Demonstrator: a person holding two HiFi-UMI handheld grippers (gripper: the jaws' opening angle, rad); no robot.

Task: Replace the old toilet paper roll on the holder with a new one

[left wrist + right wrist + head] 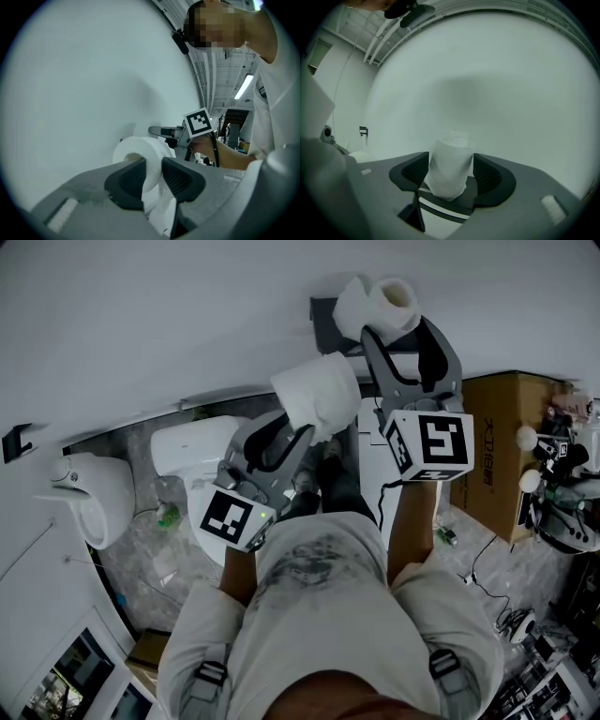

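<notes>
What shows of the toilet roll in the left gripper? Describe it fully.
The toilet roll is white, soft-looking paper, thick, with a round hollow core. The left gripper pinches its side: one jaw seems to sit in the core, the other outside. A loose end hangs below the jaws. It is held in the air, in front of the pale wall.

- Holder (324,322): on the wall, top centre.
- Roll (380,298): at the holder, between the jaws of the right gripper (400,326).
- Second roll (317,395): below and left of the first, its wall pinched by the left gripper (300,432).
- Toilet (187,448): beneath the left gripper.
- Urinal (94,493): further left.
- Cardboard box (502,446): on the floor, far right.
</notes>
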